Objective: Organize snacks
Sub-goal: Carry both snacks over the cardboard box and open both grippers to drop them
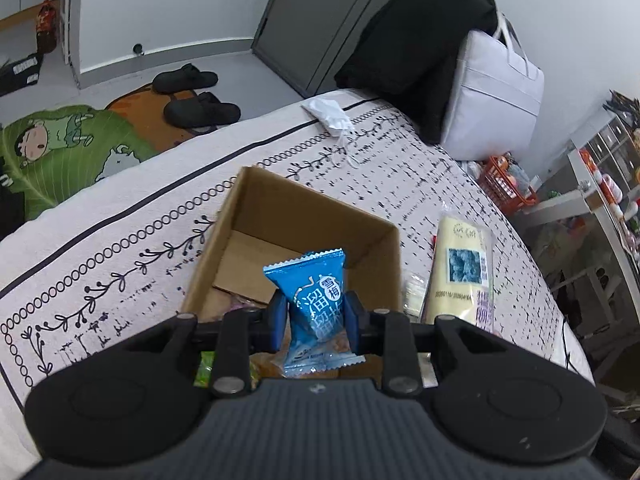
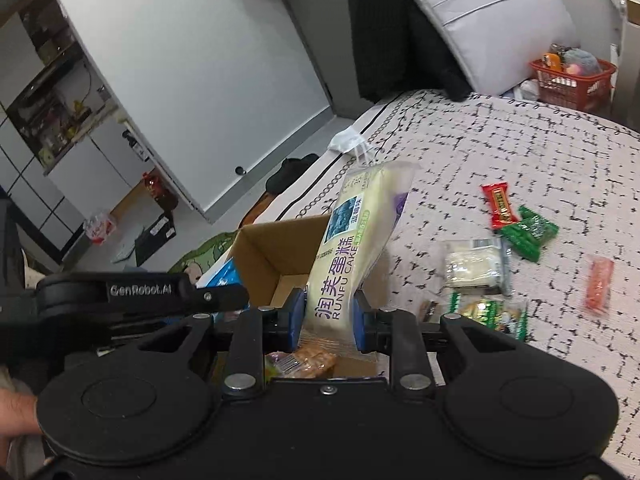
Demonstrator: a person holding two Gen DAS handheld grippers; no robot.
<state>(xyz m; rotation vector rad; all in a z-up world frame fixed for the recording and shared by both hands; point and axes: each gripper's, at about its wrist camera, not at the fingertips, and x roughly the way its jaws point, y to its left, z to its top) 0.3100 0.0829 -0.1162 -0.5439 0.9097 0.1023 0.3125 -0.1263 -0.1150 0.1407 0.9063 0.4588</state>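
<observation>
An open cardboard box [image 1: 256, 216] stands on the patterned bedspread; it also shows in the right wrist view [image 2: 272, 244]. My left gripper [image 1: 316, 320] is shut on a blue snack packet [image 1: 316, 292] and holds it over the box's near side. My right gripper [image 2: 330, 320] is shut on a pale yellow Runfu cake pack [image 2: 356, 240], held upright beside the box's right wall. The cake pack also shows in the left wrist view [image 1: 460, 268]. A few wrapped snacks lie in the box bottom [image 2: 308, 362].
Loose snacks lie on the bedspread right of the box: a red bar [image 2: 498, 204], a green packet [image 2: 528, 232], a clear packet [image 2: 476, 266], an orange packet [image 2: 599, 282]. A grey bag [image 1: 492, 92], black clothing [image 1: 416, 48] and a white mask [image 1: 326, 110] lie farther back.
</observation>
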